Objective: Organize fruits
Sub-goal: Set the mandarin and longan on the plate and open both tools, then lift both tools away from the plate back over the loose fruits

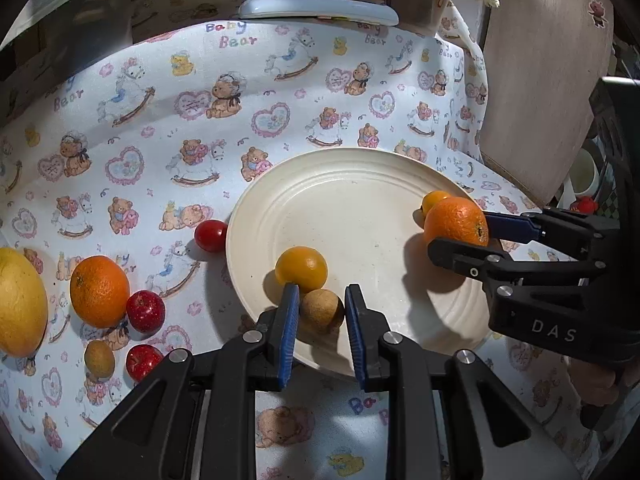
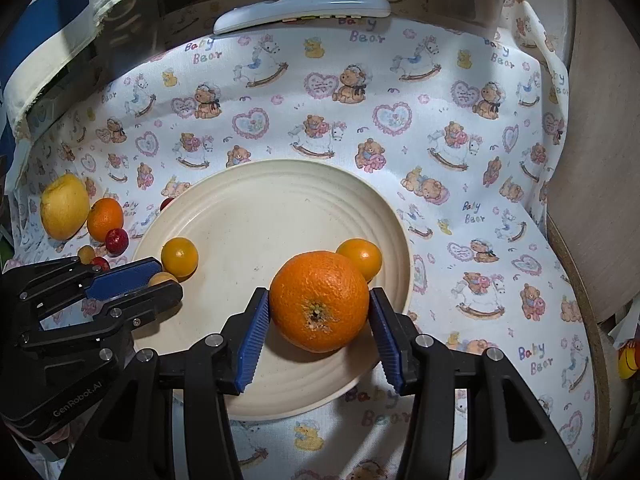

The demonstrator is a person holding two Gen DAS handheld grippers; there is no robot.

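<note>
Two fruits are in hand at once. Orange point(image 2: 319, 301) sits between the pads of the right tool point(image 2: 318, 336), over the near right part of the plate point(image 2: 256, 204); pads touch both flanks, so I judge it grasped. Whether it rests on the plate or hangs just above it I cannot tell. Skin is bright, pebbled, with the stem scar facing the camera; firm and round, it should not slip easily.

Left tool point(image 1: 322, 334) straddles a small brown fruit point(image 1: 322, 311) on the near rim of the plate. Gaps show on both sides of it, so that tool is released, not gripping.

Also on the plate: one yellow fruit point(image 1: 301, 269) touching the brown one, another point(image 2: 359, 258) just behind the orange.

Step, as judged: loading fruit onto the plate; orange at set-down, brown fruit freshly placed or about to be taken. Next move calls for lowering the orange until it bears, spreading the pads, then backing out straight so the yellow neighbour is not knocked.

Off the plate, left on the table point(image 1: 280, 92): a large yellow fruit point(image 1: 20, 304), second orange point(image 1: 99, 291), two red apples point(image 1: 145, 311), a red tomato point(image 1: 211, 235) against the rim, one small brownish fruit point(image 1: 99, 358). Roughly half remains
</note>
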